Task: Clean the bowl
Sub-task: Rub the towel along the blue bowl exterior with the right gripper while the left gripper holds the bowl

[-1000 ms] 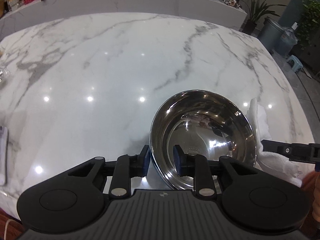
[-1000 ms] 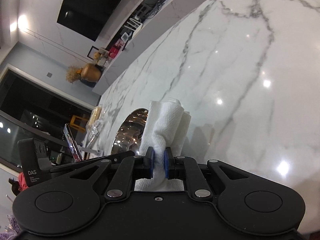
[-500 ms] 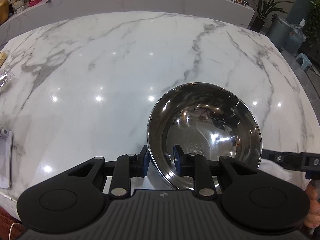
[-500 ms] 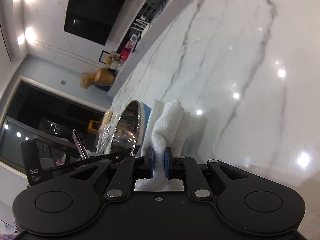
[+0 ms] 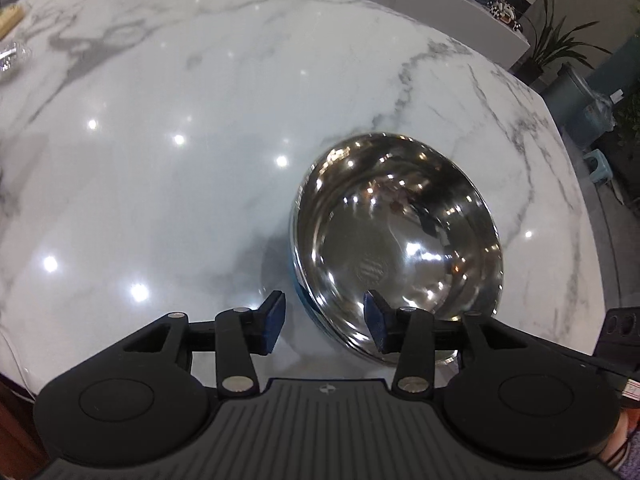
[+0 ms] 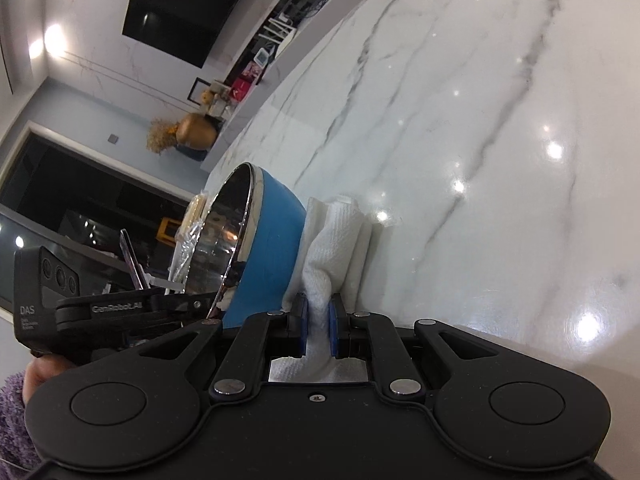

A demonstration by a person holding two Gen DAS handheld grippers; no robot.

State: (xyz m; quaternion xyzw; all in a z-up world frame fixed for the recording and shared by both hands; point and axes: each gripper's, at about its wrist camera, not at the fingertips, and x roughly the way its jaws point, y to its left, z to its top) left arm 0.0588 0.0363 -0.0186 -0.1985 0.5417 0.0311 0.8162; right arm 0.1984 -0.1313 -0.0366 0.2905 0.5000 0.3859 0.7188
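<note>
A steel bowl (image 5: 396,248) with a blue outside (image 6: 268,236) is tilted up above the marble table (image 5: 160,128), its shiny inside facing the left wrist view. My left gripper (image 5: 324,322) is shut on the bowl's near rim, one pad outside and one inside. My right gripper (image 6: 318,324) is shut on a white folded paper towel (image 6: 340,240). The towel sits just behind the bowl's blue outer wall, touching or nearly touching it. The left gripper's body also shows in the right wrist view (image 6: 104,308).
The marble table's right edge (image 5: 568,168) drops to the floor, where a grey bin (image 5: 576,96) and a plant stand. A plastic wrapper (image 5: 12,56) lies at the far left. A long counter (image 5: 440,4) with small items runs behind the table.
The left gripper has lifted and tipped the bowl, so its blue outside now faces the right gripper. The towel has gone out of the left wrist view, behind the bowl.
</note>
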